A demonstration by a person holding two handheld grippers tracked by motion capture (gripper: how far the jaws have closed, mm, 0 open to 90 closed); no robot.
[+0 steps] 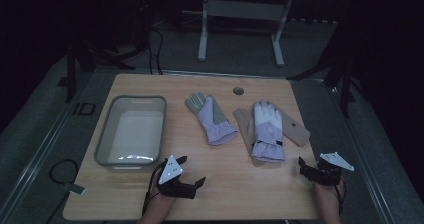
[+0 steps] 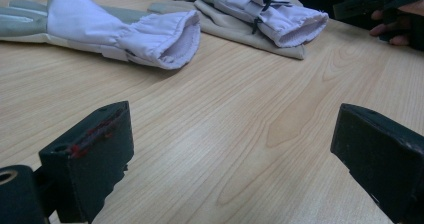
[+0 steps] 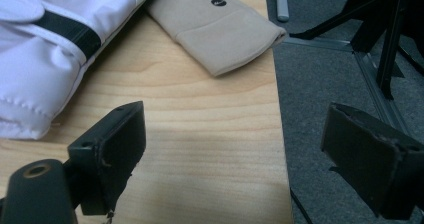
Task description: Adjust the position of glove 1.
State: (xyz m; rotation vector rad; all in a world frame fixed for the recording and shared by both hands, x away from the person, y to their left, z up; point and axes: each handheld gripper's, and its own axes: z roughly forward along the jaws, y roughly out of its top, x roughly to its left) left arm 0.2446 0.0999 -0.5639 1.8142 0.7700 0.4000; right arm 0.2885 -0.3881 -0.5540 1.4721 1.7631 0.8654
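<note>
Claws (image 1: pixel 192 170) (image 1: pixel 312 165) open, gloves (image 1: pixel 211 118) (image 1: pixel 267 130) untouched

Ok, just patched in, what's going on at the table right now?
A person holds a pair of tongs in each hand at the near edge of the wooden table. The left tongs and right tongs are both open and hold nothing. Two lavender gloves lie untouched ahead: the left glove alone on the wood, the right glove on top of a beige cloth. A grey bin sits to the left, with nothing visible inside it.
</note>
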